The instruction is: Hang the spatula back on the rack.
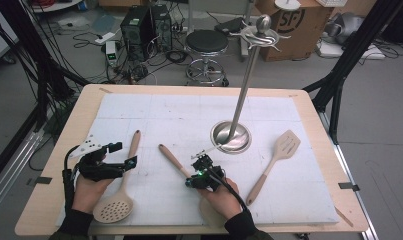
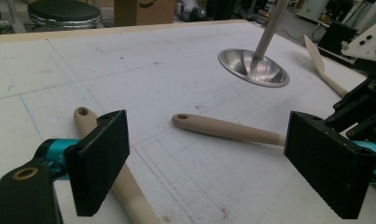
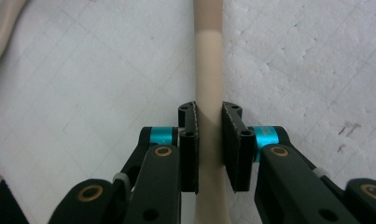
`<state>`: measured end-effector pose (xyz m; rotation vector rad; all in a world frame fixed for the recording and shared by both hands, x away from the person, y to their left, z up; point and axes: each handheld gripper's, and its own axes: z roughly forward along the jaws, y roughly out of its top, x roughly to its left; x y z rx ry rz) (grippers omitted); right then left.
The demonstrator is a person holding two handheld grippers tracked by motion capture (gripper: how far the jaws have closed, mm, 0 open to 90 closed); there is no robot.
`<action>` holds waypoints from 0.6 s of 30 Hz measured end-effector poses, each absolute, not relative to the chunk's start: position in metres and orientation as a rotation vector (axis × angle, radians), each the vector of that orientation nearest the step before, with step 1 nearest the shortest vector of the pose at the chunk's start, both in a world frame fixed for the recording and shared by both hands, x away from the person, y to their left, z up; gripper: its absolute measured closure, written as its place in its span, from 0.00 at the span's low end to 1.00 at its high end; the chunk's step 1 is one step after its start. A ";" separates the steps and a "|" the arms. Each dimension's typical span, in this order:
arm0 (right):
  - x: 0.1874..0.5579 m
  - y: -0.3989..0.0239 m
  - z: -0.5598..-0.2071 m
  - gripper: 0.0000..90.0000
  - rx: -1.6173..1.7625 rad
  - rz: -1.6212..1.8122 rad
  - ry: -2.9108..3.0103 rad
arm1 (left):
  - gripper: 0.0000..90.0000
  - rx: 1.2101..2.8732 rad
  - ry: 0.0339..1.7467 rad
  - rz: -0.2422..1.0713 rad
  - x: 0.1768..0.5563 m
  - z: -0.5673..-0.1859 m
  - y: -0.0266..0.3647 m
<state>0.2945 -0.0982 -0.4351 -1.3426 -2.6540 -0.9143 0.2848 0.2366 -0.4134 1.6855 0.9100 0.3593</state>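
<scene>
Surface: we are working at a pale wooden table [image 1: 323,134] that is carrying a white foam board [image 1: 154,115] ruled with a faint grid; the board is showing small dark specks and scuffs.
Room: beyond the far edge we are seeing a grey floor with a round black stool [image 1: 207,44], computer towers [image 1: 146,26], loose cables and a cardboard box [image 1: 294,25].
Stand: a steel utensil stand [image 1: 231,136] is sitting right of the board's centre, its pole rising to a ring of hooks and a ball top.
Other utensils: a slotted turner [image 1: 275,161] is lying to the right of the stand; a perforated skimmer [image 1: 118,196] is lying on the left, its handle running beside our left gripper.
In the way: the stand's dish is sitting just beyond the right gripper, near the clamped handle's far end.
Task's thing: the wooden handle [image 3: 209,93] is lying on the board near its middle, in front of the stand, angled with its holed end to the far left; it is smooth, round and pale beige, a shade darker toward the far end.
Right gripper [image 3: 209,140]: we are clamping both pads on that handle, one on each side.
Left gripper [image 2: 206,161]: we are holding it with the jaws wide apart, nothing between the pads.
</scene>
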 end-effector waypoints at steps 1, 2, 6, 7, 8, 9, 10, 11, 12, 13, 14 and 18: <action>0.295 -0.100 -0.436 0.87 -1.338 -0.924 -2.637 | 0.16 1.688 0.908 0.361 0.285 -0.414 0.237; 0.296 -0.101 -0.436 0.87 -1.342 -0.928 -2.616 | 0.16 1.689 0.909 0.364 0.284 -0.414 0.237; 0.296 -0.104 -0.437 0.87 -1.320 -0.957 -2.603 | 0.16 1.681 0.918 0.362 0.284 -0.414 0.238; 0.297 -0.106 -0.438 0.87 -1.313 -0.978 -2.593 | 0.16 1.684 0.918 0.363 0.283 -0.414 0.238; 0.298 -0.108 -0.439 0.87 -1.318 -0.988 -2.574 | 0.16 1.685 0.919 0.361 0.283 -0.415 0.238; 0.298 -0.109 -0.439 0.87 -1.315 -0.994 -2.556 | 0.16 1.684 0.918 0.361 0.283 -0.415 0.238; 0.298 -0.110 -0.439 0.87 -1.314 -1.007 -2.548 | 0.16 1.684 0.921 0.360 0.283 -0.415 0.238; 0.298 -0.111 -0.439 0.87 -1.316 -1.012 -2.544 | 0.16 1.686 0.922 0.362 0.283 -0.416 0.239; 0.298 -0.112 -0.439 0.87 -1.316 -1.024 -2.533 | 0.16 1.688 0.923 0.364 0.283 -0.416 0.239; 0.298 -0.113 -0.439 0.87 -1.317 -1.033 -2.527 | 0.16 1.688 0.924 0.362 0.283 -0.417 0.238; 0.298 -0.114 -0.439 0.87 -1.318 -1.043 -2.517 | 0.16 1.689 0.925 0.363 0.283 -0.417 0.238; 0.298 -0.122 -0.439 0.87 -1.309 -1.126 -2.426 | 0.16 1.693 0.922 0.367 0.283 -0.417 0.238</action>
